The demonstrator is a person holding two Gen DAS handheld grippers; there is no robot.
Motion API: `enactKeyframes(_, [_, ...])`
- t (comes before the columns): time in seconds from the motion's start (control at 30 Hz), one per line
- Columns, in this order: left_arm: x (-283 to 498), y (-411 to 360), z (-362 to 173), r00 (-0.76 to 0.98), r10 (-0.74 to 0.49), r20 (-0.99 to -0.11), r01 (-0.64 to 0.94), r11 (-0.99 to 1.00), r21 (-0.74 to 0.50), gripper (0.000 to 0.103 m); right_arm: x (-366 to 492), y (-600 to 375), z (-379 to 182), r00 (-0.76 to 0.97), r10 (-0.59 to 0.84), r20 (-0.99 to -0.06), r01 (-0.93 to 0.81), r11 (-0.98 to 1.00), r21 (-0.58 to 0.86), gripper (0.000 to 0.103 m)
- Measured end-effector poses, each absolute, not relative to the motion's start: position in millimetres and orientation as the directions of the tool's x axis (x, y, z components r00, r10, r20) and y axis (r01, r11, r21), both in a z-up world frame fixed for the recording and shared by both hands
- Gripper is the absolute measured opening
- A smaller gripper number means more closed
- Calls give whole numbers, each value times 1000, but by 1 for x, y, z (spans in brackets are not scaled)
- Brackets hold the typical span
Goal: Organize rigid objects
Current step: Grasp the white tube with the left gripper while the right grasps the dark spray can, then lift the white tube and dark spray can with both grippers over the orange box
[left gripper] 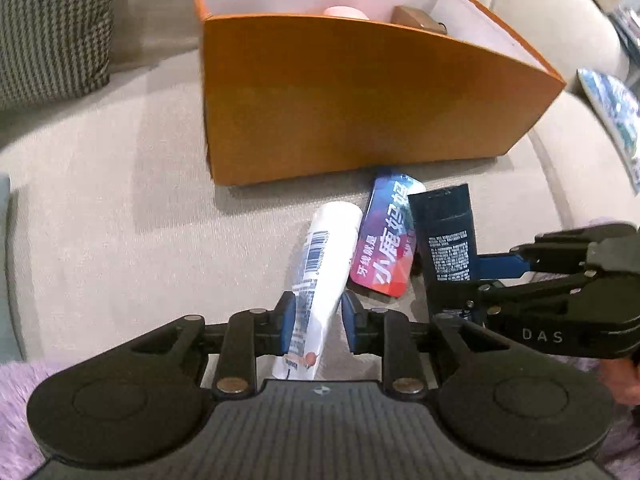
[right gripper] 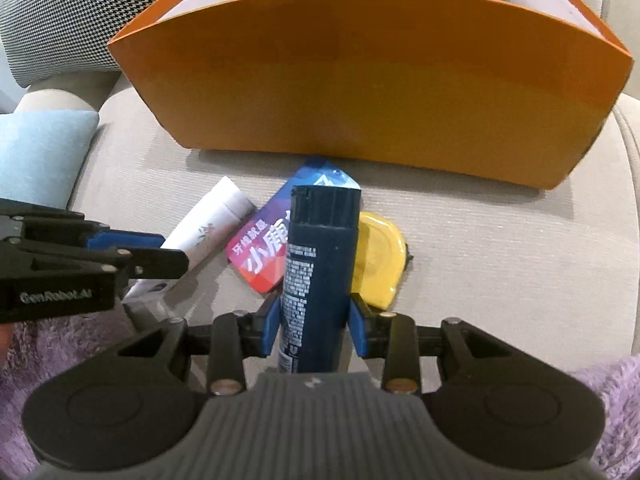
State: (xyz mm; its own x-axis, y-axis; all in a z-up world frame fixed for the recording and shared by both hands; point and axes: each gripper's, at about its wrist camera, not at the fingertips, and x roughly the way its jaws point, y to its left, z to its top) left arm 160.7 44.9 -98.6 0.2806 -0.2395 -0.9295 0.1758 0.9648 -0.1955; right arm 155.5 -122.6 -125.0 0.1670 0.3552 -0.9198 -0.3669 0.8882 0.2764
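Note:
An orange box (left gripper: 360, 92) with a white inside stands on a beige sofa seat; it also shows in the right wrist view (right gripper: 372, 92). My left gripper (left gripper: 318, 322) has its blue pads on both sides of a white tube (left gripper: 320, 264), which lies in front of the box. My right gripper (right gripper: 316, 326) is shut on a dark blue tube (right gripper: 320, 264), seen from the side in the left wrist view (left gripper: 444, 240). A blue-and-red packet (left gripper: 386, 240) lies between the two tubes. A yellow case (right gripper: 378, 256) lies right of the dark tube.
Inside the box are a pink object (left gripper: 346, 12) and a brown object (left gripper: 418, 20). A houndstooth cushion (left gripper: 52, 28) sits at the back left. A light blue cushion (right gripper: 40, 156) lies left. A printed item (left gripper: 614, 120) lies at the right edge.

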Motion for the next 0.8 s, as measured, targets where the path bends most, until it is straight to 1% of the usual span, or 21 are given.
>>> enactKeyframes(0.17, [163,35,-101,308,-176,-935,216,970,-111,28,159,-124,-125,157,386,-909,-362,879,311,37])
enactKeyframes(0.3, [167,37,-108,302,-208,-930,217,965,-145,27,161,-124,-127,142,410,-901,-365,868,337,38])
enactKeyframes(0.57, [171,37,-114,316,-227,-921,192,966,-172,25,164,-117,-128,142,435,-889,-373,856,359,37])
enactKeyframes(0.67, [164,37,-106,337,-227,-914,188,967,-170,25,161,-118,-120,166,433,-886,-394,853,343,37])
enactKeyframes(0.8, [153,37,-85,376,-258,-890,196,961,-196,25,154,-121,-102,200,444,-874,-446,835,322,36])
